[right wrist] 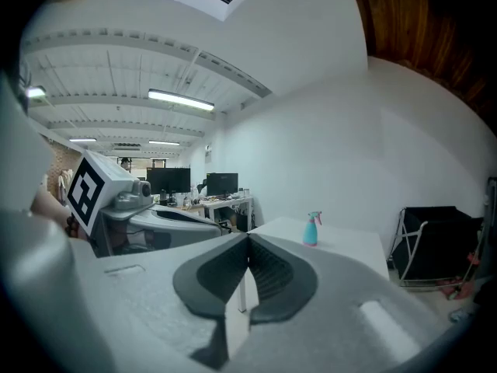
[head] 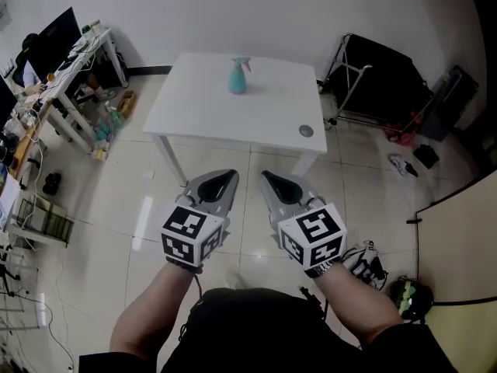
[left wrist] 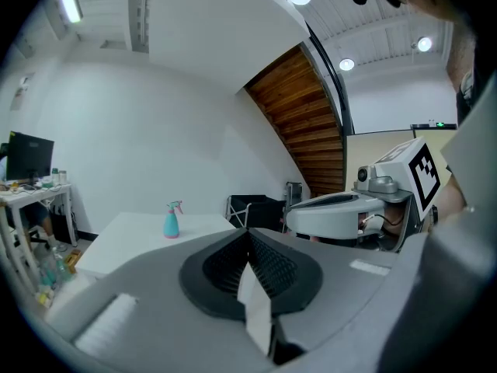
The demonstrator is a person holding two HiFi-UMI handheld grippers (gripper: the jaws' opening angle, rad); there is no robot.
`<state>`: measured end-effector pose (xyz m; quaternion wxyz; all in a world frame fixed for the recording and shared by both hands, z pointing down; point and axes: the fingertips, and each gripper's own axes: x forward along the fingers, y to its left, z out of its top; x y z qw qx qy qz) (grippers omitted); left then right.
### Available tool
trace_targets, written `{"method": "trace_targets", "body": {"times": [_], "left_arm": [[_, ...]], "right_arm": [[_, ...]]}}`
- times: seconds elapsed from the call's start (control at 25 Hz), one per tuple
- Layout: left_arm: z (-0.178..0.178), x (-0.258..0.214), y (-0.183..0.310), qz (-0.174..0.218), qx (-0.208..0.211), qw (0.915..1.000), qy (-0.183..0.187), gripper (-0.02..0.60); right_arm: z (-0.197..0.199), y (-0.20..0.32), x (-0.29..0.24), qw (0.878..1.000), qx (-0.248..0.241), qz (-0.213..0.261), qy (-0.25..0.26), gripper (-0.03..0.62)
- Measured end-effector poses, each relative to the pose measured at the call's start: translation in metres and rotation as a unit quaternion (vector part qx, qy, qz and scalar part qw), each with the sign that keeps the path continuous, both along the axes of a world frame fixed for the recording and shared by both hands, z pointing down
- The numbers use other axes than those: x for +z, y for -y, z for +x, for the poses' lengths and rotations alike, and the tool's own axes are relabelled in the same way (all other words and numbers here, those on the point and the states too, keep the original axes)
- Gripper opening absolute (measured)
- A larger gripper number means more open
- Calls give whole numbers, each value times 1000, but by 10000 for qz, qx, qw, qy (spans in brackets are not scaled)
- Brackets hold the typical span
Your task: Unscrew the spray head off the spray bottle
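Observation:
A teal spray bottle (head: 238, 77) with a pink spray head stands upright near the far middle of a white table (head: 194, 107). It shows small and distant in the left gripper view (left wrist: 171, 220) and the right gripper view (right wrist: 312, 229). My left gripper (head: 231, 176) and right gripper (head: 265, 177) are held side by side over the floor, short of the table's near edge. Both are shut with nothing between the jaws. The ribbed pads (left wrist: 264, 259) meet along a closed seam.
A small round grey disc (head: 306, 130) lies at the table's near right corner. A cluttered desk with monitors (head: 66, 61) stands at the left. A black folding rack (head: 380, 80) is at the right, with shoes and bags on the tiled floor.

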<state>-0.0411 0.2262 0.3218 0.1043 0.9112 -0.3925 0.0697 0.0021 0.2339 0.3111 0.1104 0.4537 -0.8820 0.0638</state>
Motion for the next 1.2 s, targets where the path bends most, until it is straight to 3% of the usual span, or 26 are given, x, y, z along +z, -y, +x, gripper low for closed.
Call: {"method": "trace_targets", "body": {"times": [0.56, 1.2], "left_arm": [[-23, 8, 23, -73, 67, 10000, -5, 9], [1, 12, 72, -76, -32, 9999, 149, 9]], "right_arm": [[-26, 24, 3, 10000, 45, -11, -37, -9], [-1, 74, 8, 9999, -59, -25, 83, -11]]}}
